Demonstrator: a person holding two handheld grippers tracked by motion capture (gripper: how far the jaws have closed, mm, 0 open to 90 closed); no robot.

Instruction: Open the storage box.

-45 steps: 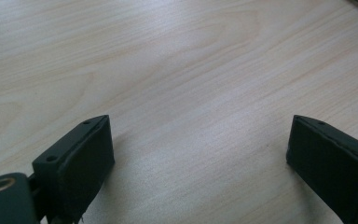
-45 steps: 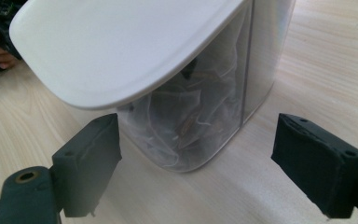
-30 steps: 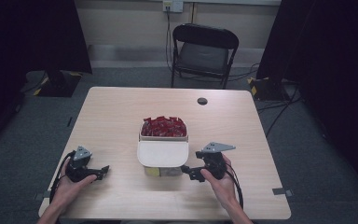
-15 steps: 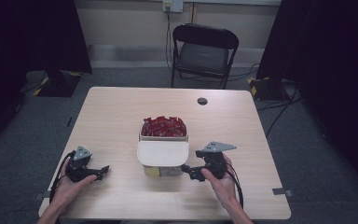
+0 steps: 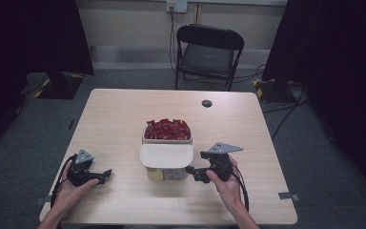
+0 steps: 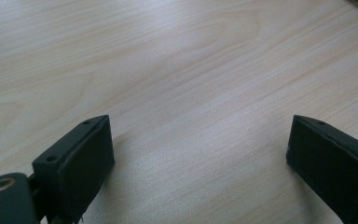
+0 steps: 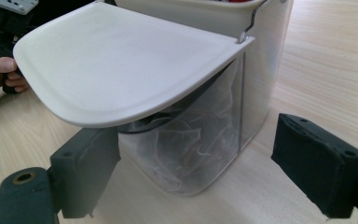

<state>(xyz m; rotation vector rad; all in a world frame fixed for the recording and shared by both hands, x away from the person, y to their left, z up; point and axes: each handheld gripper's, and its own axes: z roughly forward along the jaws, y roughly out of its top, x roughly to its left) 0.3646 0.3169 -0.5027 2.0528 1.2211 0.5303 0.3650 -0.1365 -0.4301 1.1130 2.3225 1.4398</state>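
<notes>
Wooden table [image 5: 124, 119] bears lidded container [image 5: 167, 157], gripper-flanked.

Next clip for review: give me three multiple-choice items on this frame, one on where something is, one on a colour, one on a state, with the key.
1. Where is the container on the table?
A. Far left corner
B. Middle, between the two tools
C. Right edge

2. What colour are the contents heaped in its top?
A. Red
B. Green
C. Blue

3. How does the right tool stand?
A. Shut on the lid
B. Shut, holding nothing
C. Open, facing the container

Key: 1 B, it sits between the left tool and the right one. 2 A, a red heap shows in the high view. 3 C, its jaws stand wide apart below the white lid.
</notes>
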